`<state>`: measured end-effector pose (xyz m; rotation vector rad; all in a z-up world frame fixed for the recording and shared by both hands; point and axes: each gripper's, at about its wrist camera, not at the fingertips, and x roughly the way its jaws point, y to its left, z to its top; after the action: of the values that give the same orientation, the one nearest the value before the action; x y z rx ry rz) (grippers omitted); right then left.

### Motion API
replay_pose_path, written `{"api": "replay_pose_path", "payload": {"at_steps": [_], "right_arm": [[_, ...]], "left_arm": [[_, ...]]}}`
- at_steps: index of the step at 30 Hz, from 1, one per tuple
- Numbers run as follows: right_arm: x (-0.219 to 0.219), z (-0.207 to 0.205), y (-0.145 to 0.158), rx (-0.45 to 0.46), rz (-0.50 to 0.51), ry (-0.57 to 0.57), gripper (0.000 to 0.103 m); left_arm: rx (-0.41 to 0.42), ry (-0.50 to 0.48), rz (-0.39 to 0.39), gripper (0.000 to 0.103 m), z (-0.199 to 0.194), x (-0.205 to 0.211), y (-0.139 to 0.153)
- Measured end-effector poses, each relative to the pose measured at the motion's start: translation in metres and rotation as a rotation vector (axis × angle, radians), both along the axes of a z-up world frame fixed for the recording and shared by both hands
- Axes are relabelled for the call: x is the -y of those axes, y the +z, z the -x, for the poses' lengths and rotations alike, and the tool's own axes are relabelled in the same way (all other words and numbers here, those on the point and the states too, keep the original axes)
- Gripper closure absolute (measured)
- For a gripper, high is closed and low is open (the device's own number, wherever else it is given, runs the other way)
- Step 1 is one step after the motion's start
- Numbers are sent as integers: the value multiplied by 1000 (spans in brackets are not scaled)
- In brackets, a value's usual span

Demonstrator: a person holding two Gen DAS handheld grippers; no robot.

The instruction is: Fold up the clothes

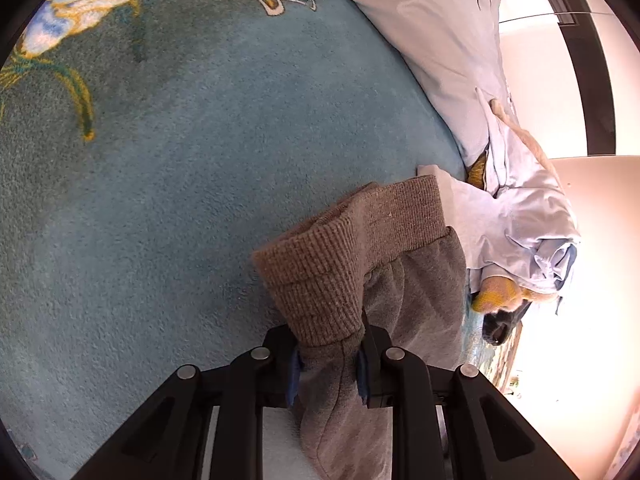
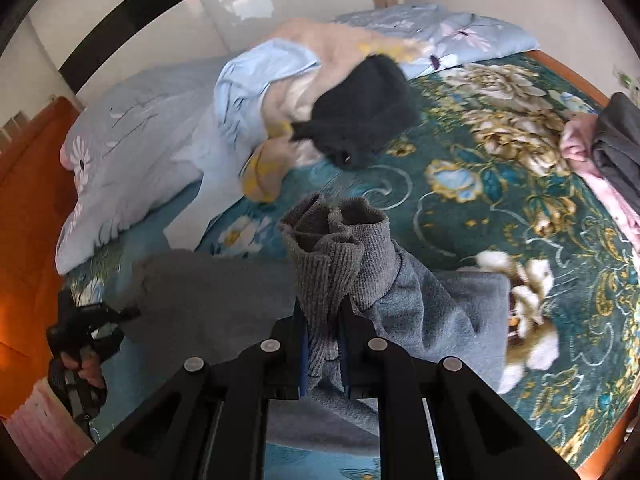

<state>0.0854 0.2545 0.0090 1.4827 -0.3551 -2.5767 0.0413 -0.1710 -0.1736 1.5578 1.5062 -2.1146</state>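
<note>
A grey sweatshirt [image 2: 432, 304] with ribbed cuffs lies spread on a teal flowered blanket [image 2: 500, 184] on a bed. My right gripper [image 2: 325, 344] is shut on one ribbed cuff [image 2: 332, 248], which bunches up in front of the fingers. In the left wrist view my left gripper [image 1: 329, 360] is shut on the garment just behind the other ribbed cuff [image 1: 320, 280], held above the blanket [image 1: 180, 160]. The left gripper [image 2: 120, 320] also shows at the lower left of the right wrist view, held by a hand [image 2: 86, 368].
A heap of clothes lies at the head of the bed: a pale blue shirt [image 2: 244, 92], a cream and yellow garment [image 2: 264, 172], a black garment [image 2: 368, 108]. A pillow [image 2: 120, 148] lies left. Pink and dark grey clothes [image 2: 600, 148] sit at the right edge.
</note>
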Motion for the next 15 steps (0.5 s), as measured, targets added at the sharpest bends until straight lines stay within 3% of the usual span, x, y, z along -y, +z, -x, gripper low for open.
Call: {"api": "replay_pose_path", "payload": {"at_steps": [7,15], "right_arm": [[54,0,-81,177,-65,59,90],[78,-1,-90,194,-141,109,90]], "left_arm": [[13,6,-28,78,3,-2,-13],[22,15,-42,77,3,-1,-17]]}}
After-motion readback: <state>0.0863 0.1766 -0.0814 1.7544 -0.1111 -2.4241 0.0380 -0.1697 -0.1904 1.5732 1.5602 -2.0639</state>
